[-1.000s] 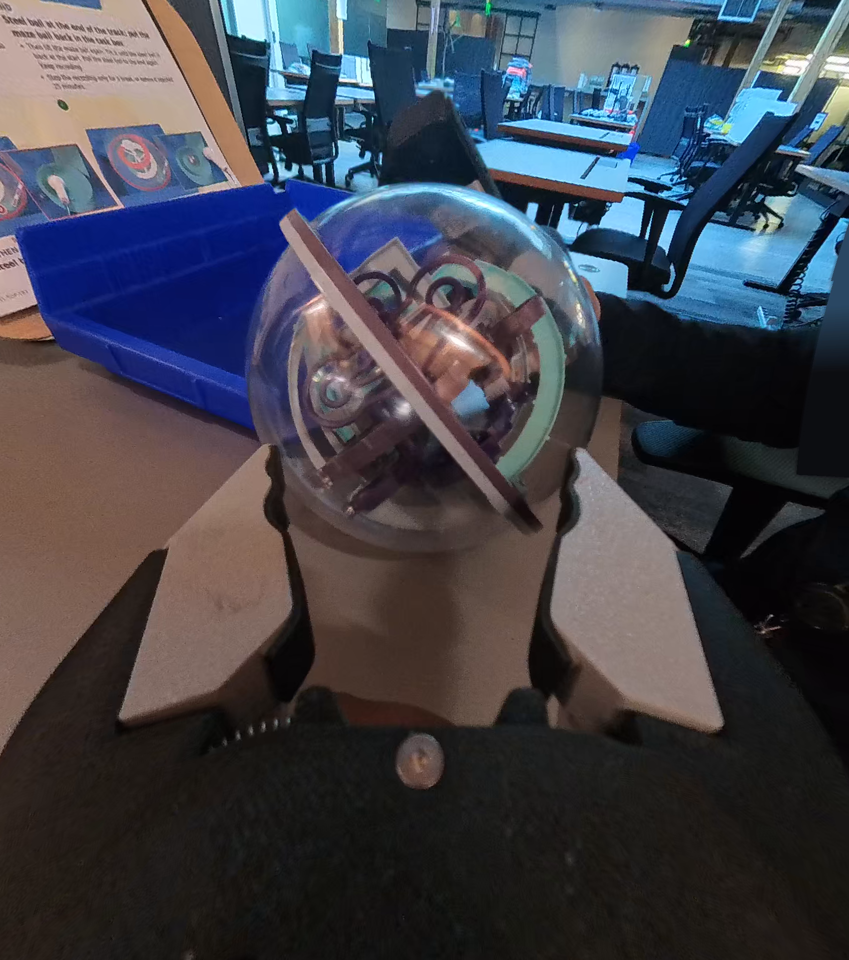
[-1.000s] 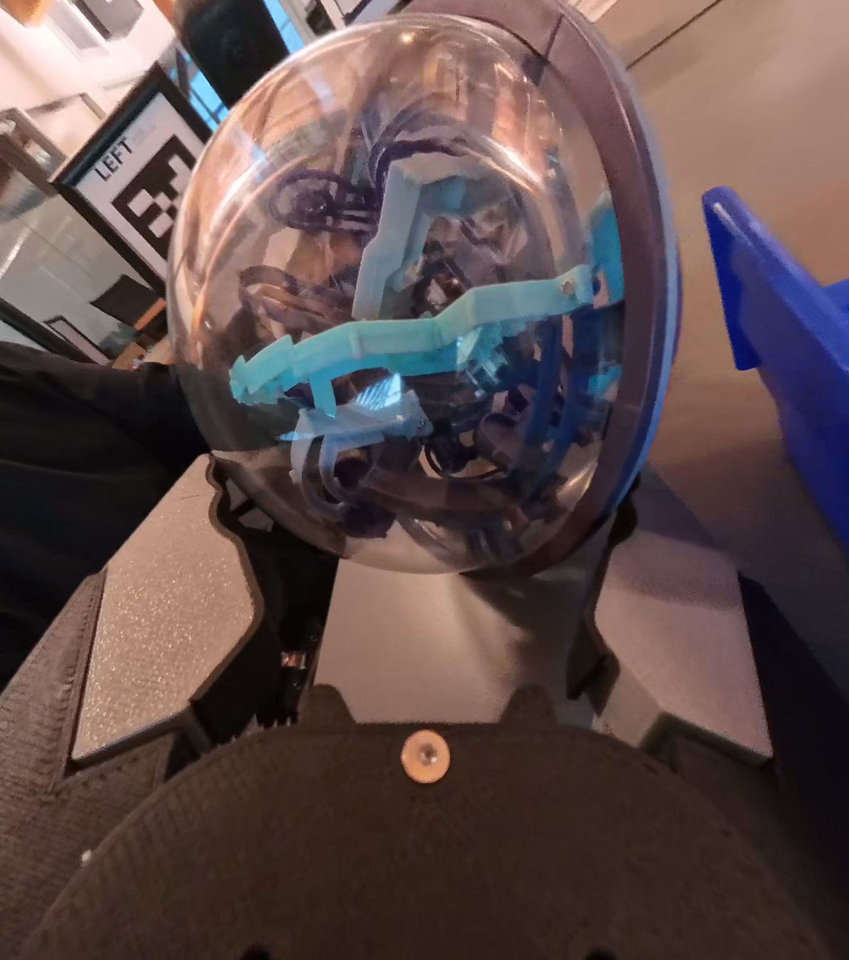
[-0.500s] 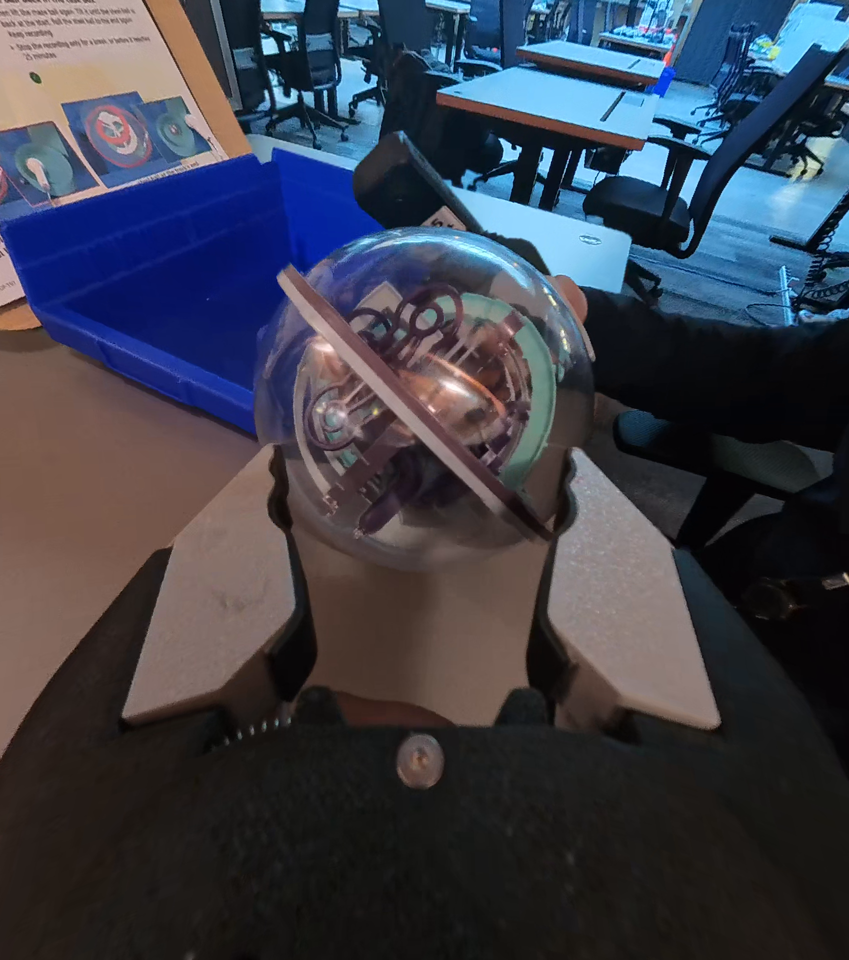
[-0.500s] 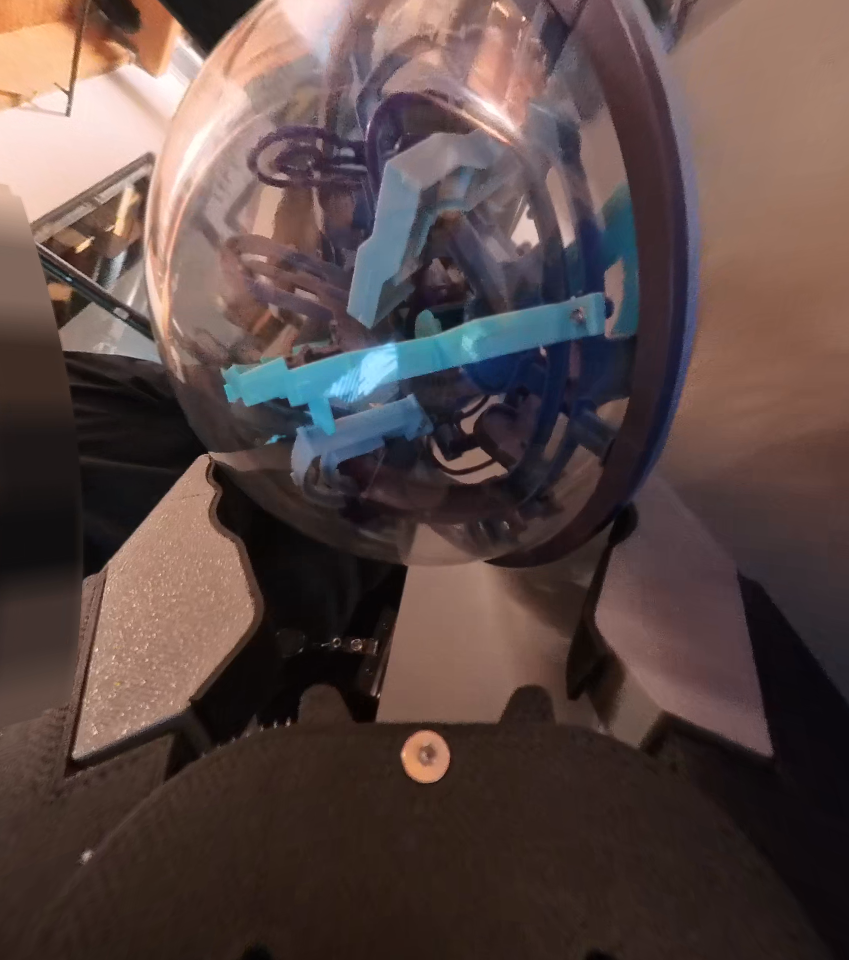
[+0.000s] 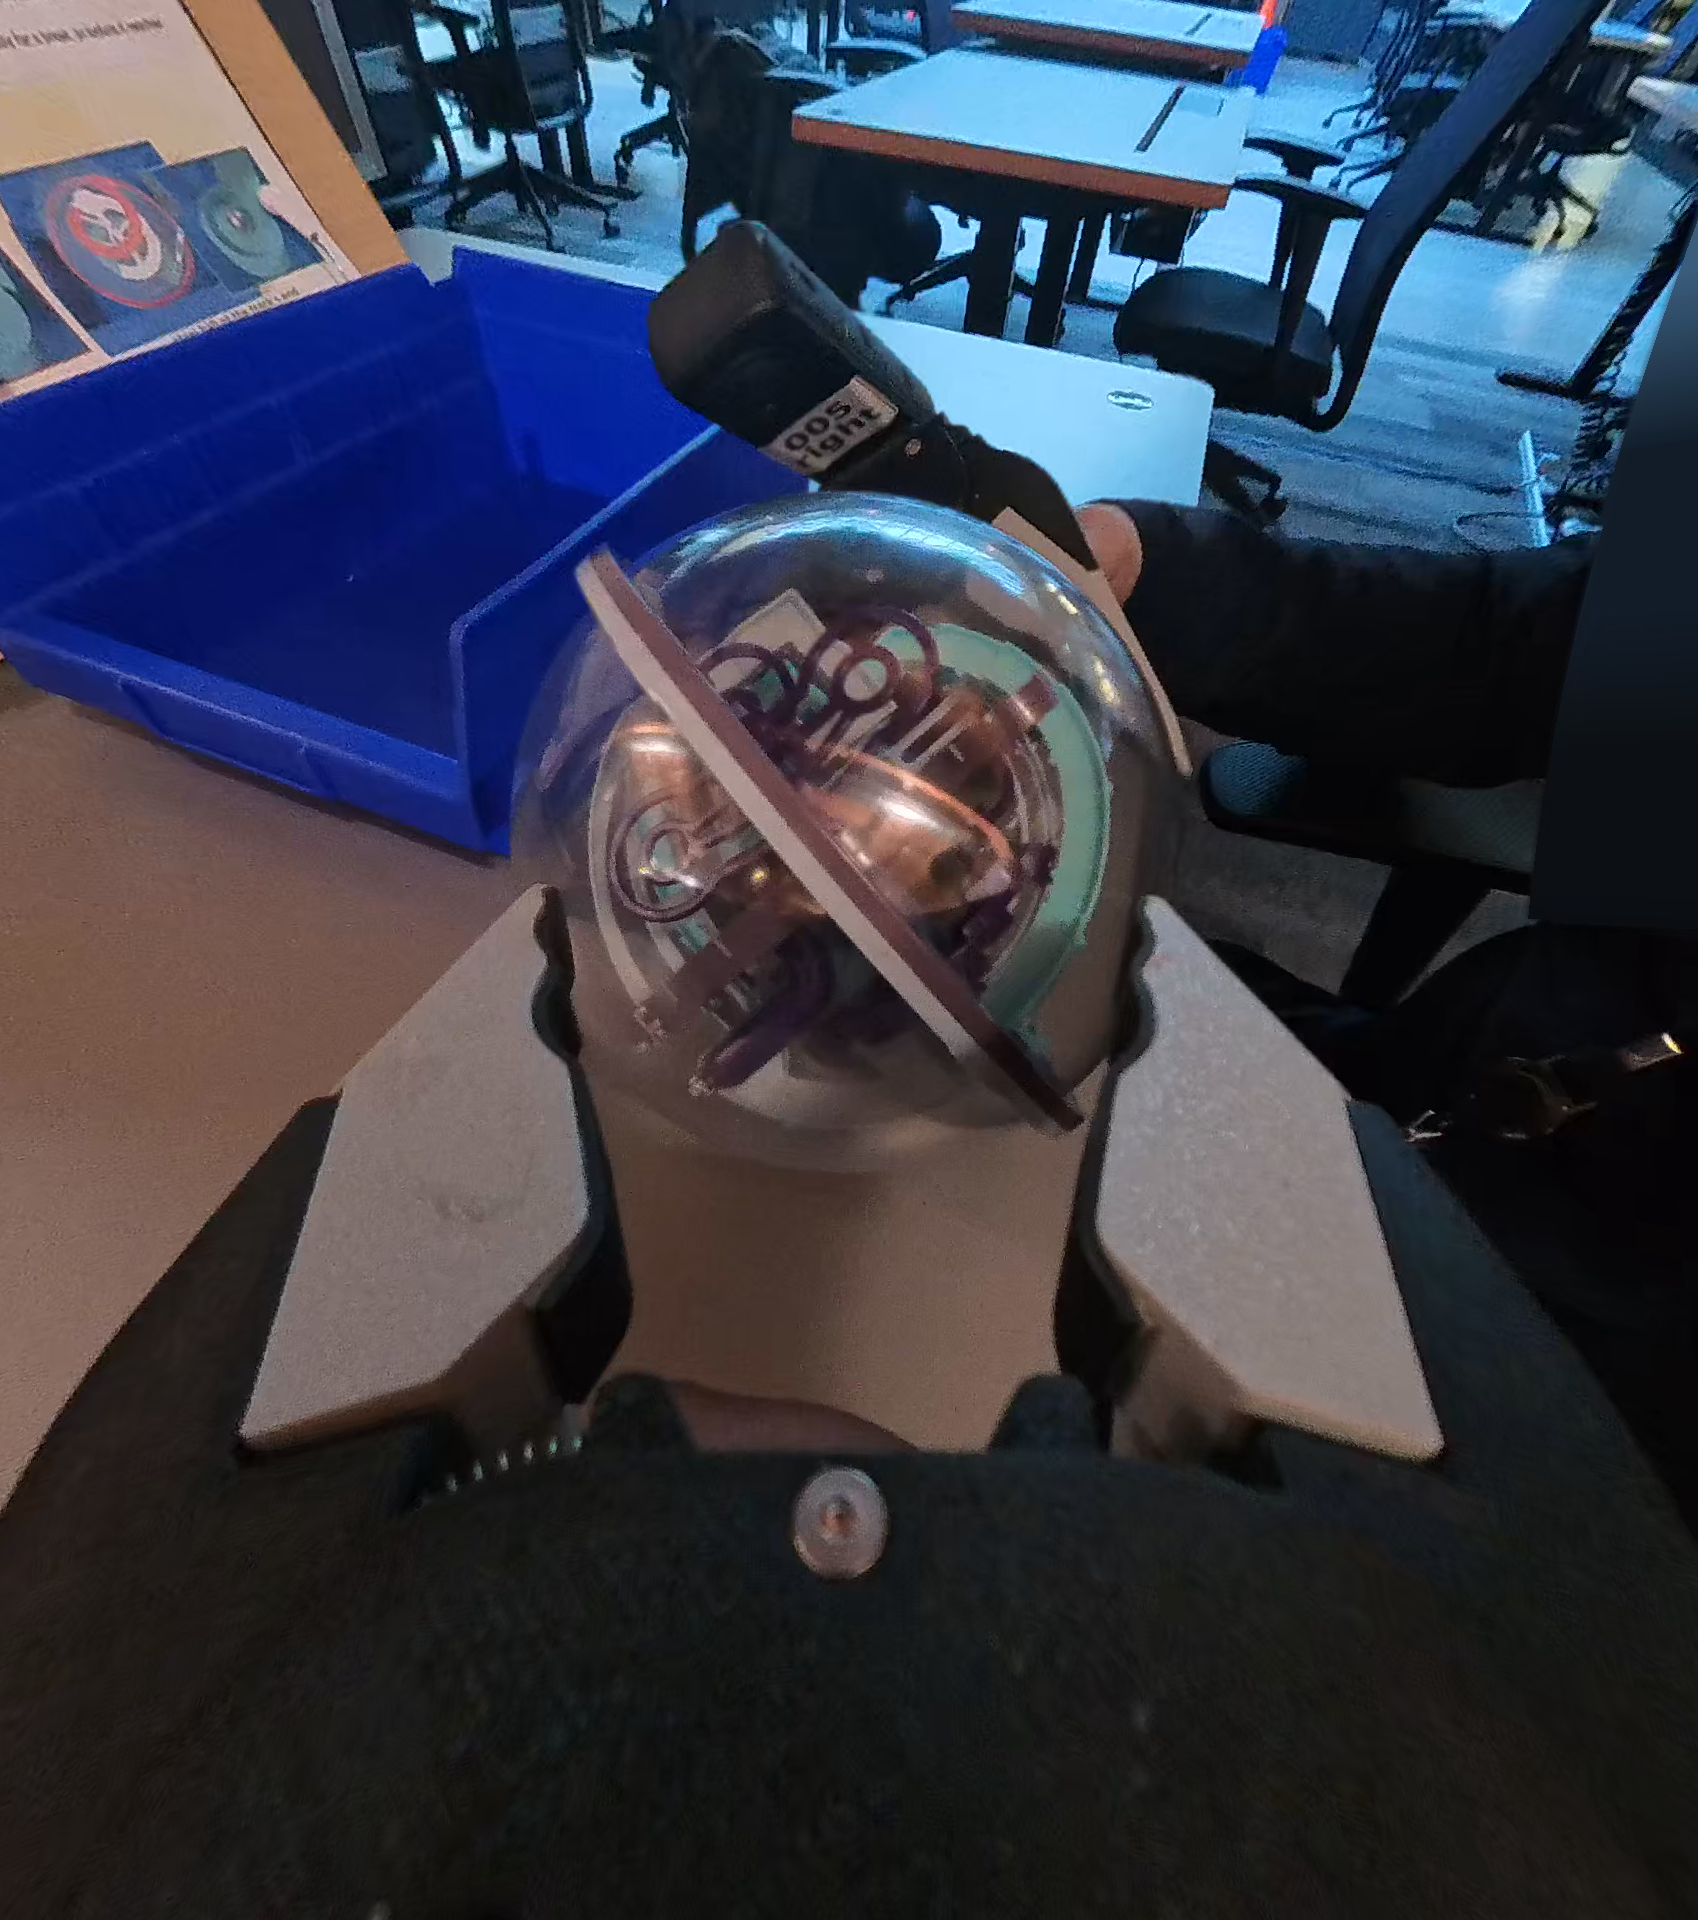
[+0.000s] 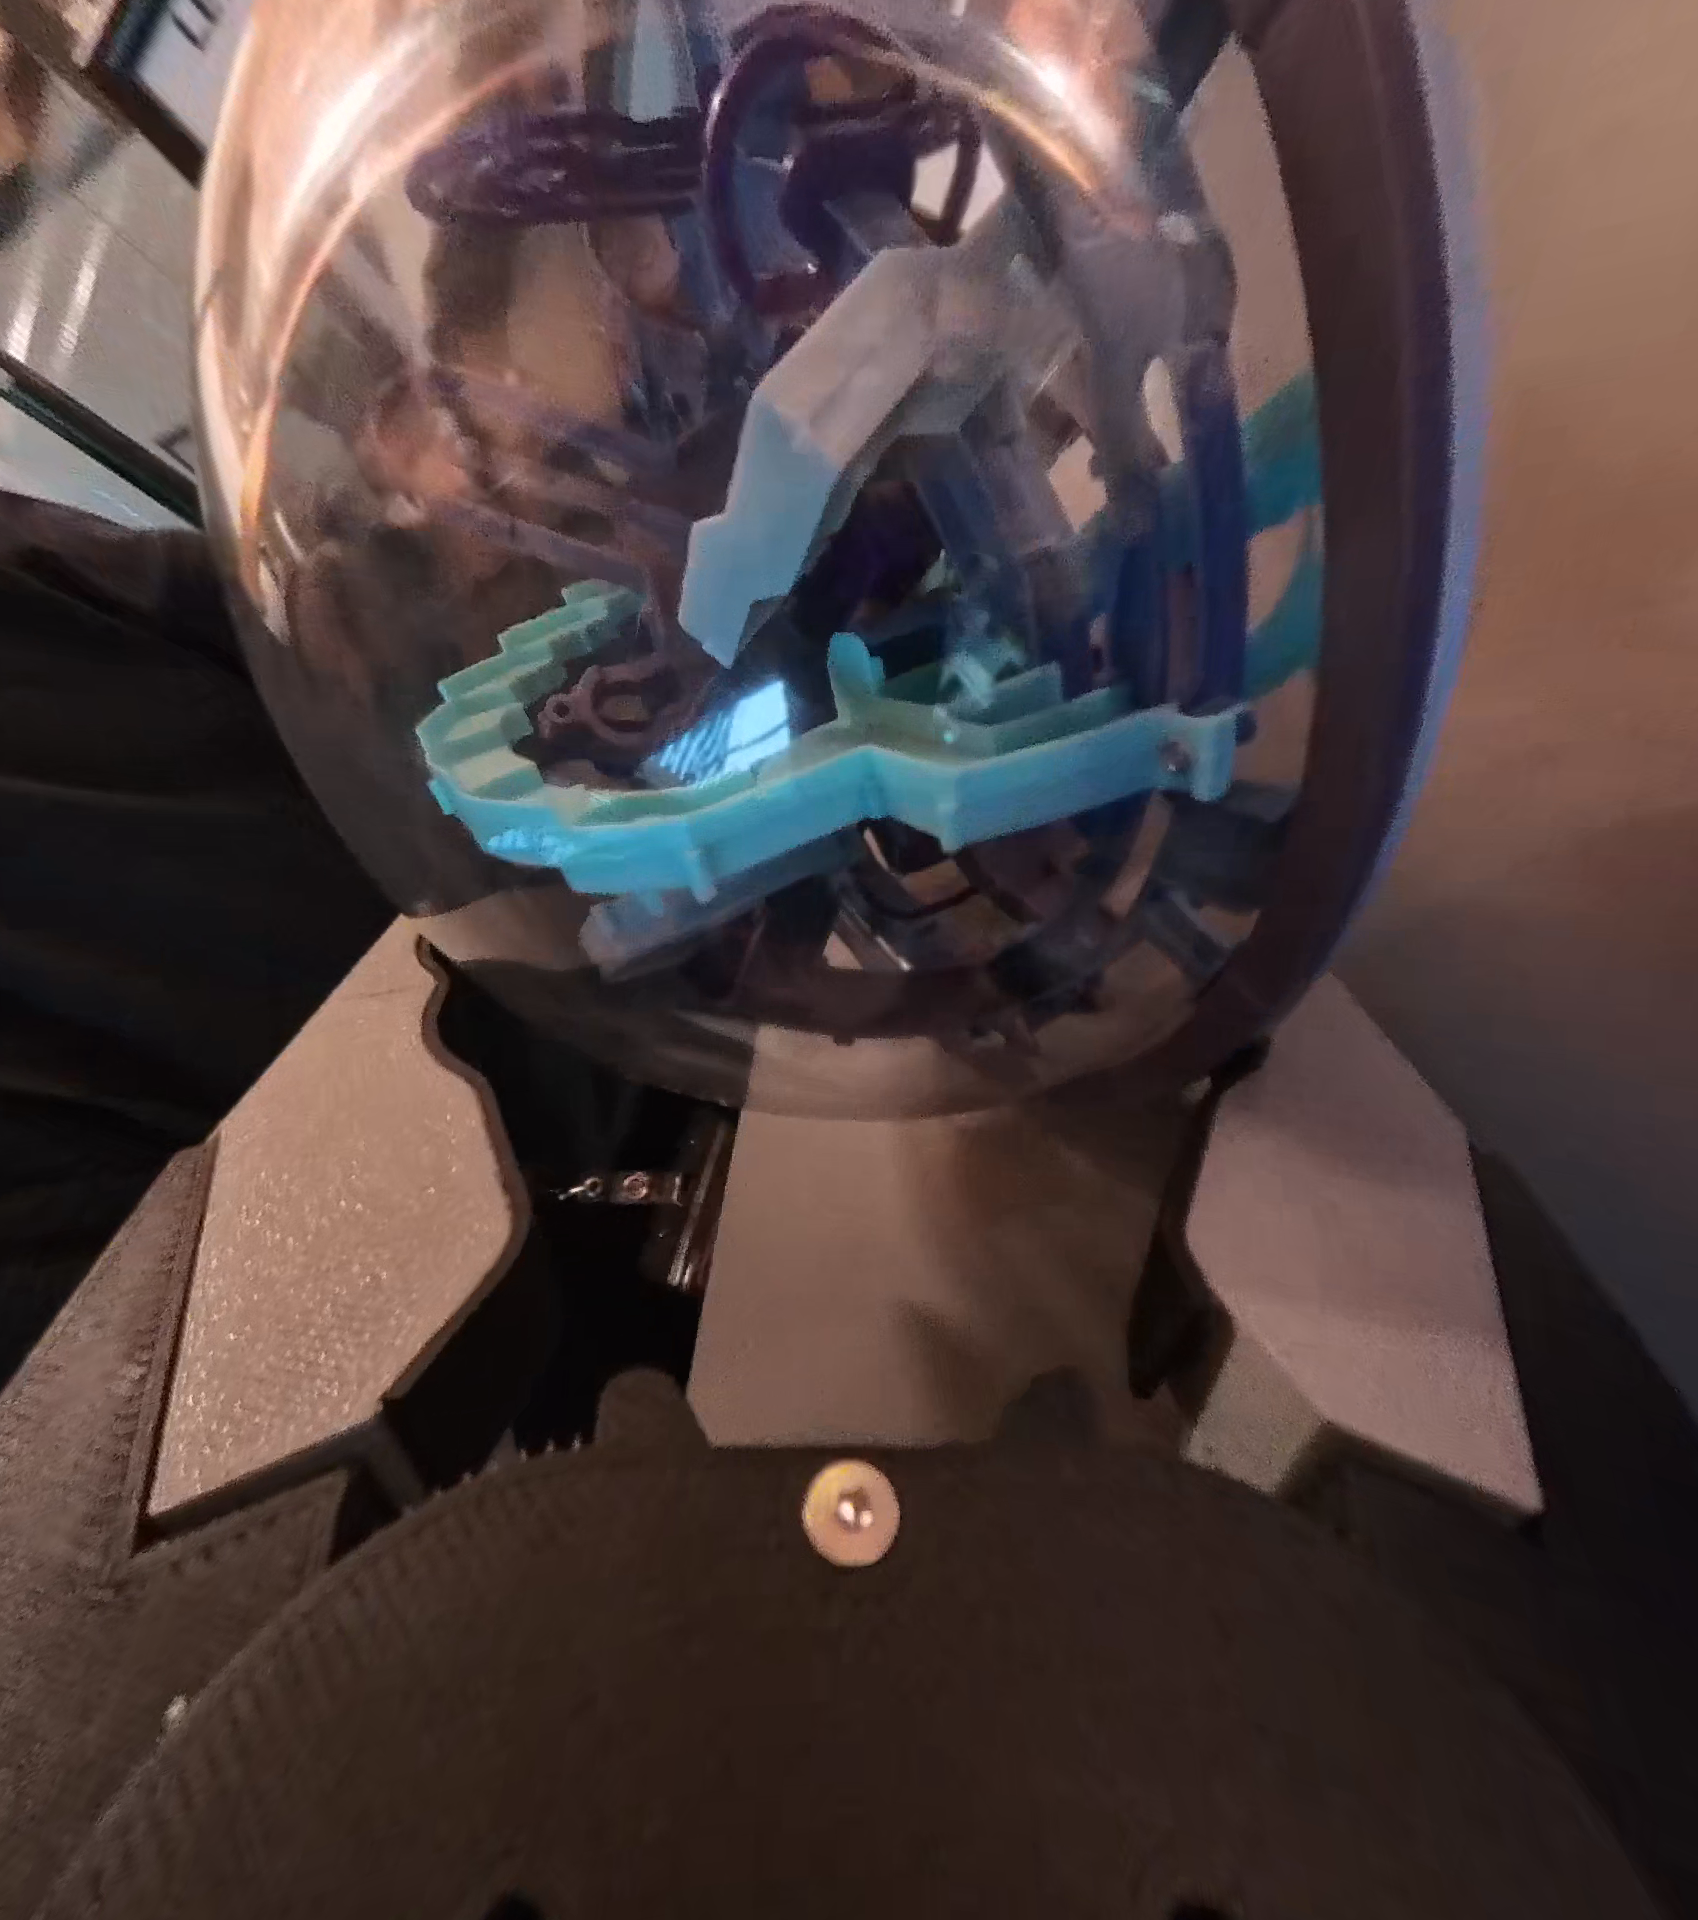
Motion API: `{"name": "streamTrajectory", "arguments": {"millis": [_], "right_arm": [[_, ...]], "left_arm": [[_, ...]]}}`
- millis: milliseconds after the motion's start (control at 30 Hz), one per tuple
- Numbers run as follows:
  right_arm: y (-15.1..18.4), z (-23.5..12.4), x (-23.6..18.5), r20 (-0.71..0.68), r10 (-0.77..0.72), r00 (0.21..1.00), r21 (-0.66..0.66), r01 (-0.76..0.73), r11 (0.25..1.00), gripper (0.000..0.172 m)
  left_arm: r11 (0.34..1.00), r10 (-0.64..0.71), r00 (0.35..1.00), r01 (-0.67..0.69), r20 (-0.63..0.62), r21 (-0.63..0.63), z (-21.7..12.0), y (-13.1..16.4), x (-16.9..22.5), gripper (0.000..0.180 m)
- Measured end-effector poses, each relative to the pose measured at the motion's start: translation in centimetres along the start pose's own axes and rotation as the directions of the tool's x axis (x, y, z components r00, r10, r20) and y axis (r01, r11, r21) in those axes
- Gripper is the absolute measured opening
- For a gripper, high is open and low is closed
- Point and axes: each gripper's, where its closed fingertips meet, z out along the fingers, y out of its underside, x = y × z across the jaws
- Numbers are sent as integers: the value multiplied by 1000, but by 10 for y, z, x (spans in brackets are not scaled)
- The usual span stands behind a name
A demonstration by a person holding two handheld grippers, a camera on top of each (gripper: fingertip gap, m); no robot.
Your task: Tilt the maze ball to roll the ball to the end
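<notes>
1. Holding the maze ball [image 5: 829, 821] up in the air, above the surface [image 5: 97, 935], we are using both grippers at once.
2. We are pinching the clear ball with the left gripper [image 5: 840, 966]; its jaws are pressing on the two lower sides of the ball.
3. We are also pinching it with the right gripper [image 6: 824, 997]; its jaws are spread very wide, and they are hugging the bottom of the ball, one just by the dark ring [image 6: 1364, 520] that runs round its middle.
4. We are seeing the ring sitting slanted in the left wrist view, so the ball is tipped, not level.
5. We are in the middle of the tilting step, we think. The little ball inside is hard to find among the teal track [image 6: 824, 790] and the purple loops [image 5: 824, 665], so we cannot tell how far along the track it is.
6. For the next move, we are thinking both grippers need to turn together, slowly, so the track dips the way the little ball should go.
7. We are guessing that a quick tip could knock the little ball off its track.
8. A blue bin [image 5: 232, 540] is sitting on the surface just behind the ball, near a printed sheet [image 5: 66, 177].
</notes>
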Motion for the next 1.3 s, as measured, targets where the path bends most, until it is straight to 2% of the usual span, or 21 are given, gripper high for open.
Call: {"name": "streamTrajectory", "arguments": {"millis": [233,400,533,667,933,1300], "right_arm": [[5,6,12,-127,-112,986,-59,105,993,137],[8,4,16,-190,-191,963,-98,175,980,131],[-4,-5,21,-252,-201,947,-34,198,980,139],[-29,-19,19,-306,-254,918,75,289,954,139],[-44,-26,13,-355,-334,873,117,396,911,144],[-55,-34,11,-285,-263,922,207,327,922,141]], "left_arm": [[998,-51,998,53,-39,46,-5,1,-7,99],[998,-30,998,33,-54,61,-7,4,-6,99],[997,-16,999,18,-34,68,-7,6,-10,97],[998,-9,1000,10,-15,63,-6,7,-14,96],[998,16,1000,-15,-23,61,-2,3,-13,96],[998,-11,998,15,-60,60,3,0,-19,97]]}}
